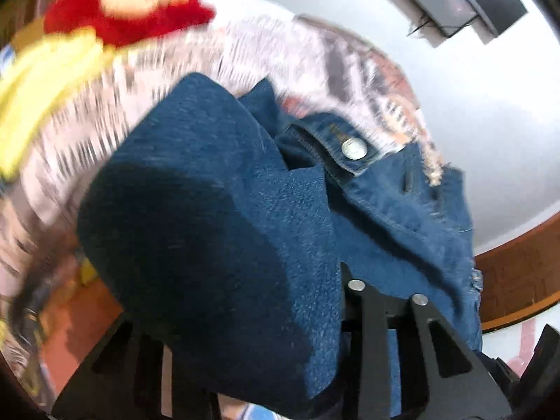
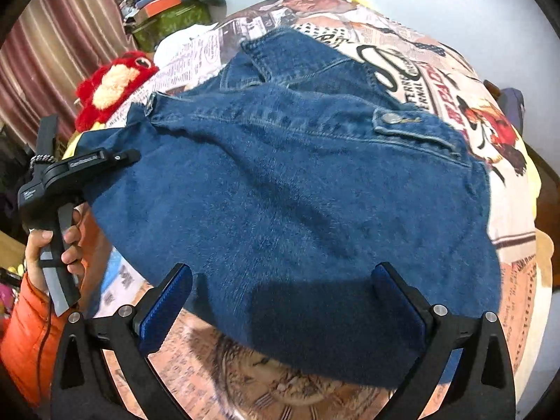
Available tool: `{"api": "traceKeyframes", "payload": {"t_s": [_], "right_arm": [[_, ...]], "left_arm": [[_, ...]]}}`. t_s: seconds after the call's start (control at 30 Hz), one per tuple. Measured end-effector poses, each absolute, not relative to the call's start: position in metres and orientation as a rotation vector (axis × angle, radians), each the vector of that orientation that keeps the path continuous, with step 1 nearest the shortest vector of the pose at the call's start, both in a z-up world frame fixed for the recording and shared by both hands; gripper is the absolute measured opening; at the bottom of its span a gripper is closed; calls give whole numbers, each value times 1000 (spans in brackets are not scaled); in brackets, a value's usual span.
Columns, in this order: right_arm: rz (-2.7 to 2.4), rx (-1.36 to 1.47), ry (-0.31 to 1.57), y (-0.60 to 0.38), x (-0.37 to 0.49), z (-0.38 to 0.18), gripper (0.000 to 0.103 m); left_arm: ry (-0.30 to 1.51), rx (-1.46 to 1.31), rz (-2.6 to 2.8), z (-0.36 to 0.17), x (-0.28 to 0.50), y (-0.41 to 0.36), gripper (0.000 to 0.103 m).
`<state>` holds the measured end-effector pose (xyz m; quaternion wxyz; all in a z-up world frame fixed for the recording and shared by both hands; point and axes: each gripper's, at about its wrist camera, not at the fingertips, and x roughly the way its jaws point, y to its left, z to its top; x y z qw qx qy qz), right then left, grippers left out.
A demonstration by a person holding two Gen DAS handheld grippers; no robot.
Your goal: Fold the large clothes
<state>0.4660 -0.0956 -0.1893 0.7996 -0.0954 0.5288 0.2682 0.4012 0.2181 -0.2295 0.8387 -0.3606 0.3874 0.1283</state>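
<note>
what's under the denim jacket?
The denim jacket lies on a newspaper-print bedspread, which shows around its edges. Whatever else lies beneath the denim is covered.

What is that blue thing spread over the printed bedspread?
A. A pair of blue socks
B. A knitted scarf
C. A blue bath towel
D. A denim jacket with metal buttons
D: the denim jacket shows stitched seams, a collar and a pocket flap fastened by a metal button, lying on the printed bedspread.
</note>
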Motion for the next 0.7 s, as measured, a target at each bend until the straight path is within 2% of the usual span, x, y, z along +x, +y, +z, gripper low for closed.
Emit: {"api": "traceKeyframes", "payload": {"t_s": [0.23,0.4,0.53,0.7], "right_arm": [[557,-180,1072,-89,463,-157,103],[607,-161,1063,-58,460,-153,103],[685,-231,1092,-16,452,-172,103],[702,-322,1131,15,442,-210,103]], "left_arm": [[612,-539,232,-139,366,188,33],[515,-453,193,-93,337,170,33],[506,-388,181,-79,332,159,33],[570,-331,177,-88,346,146,32]]}}
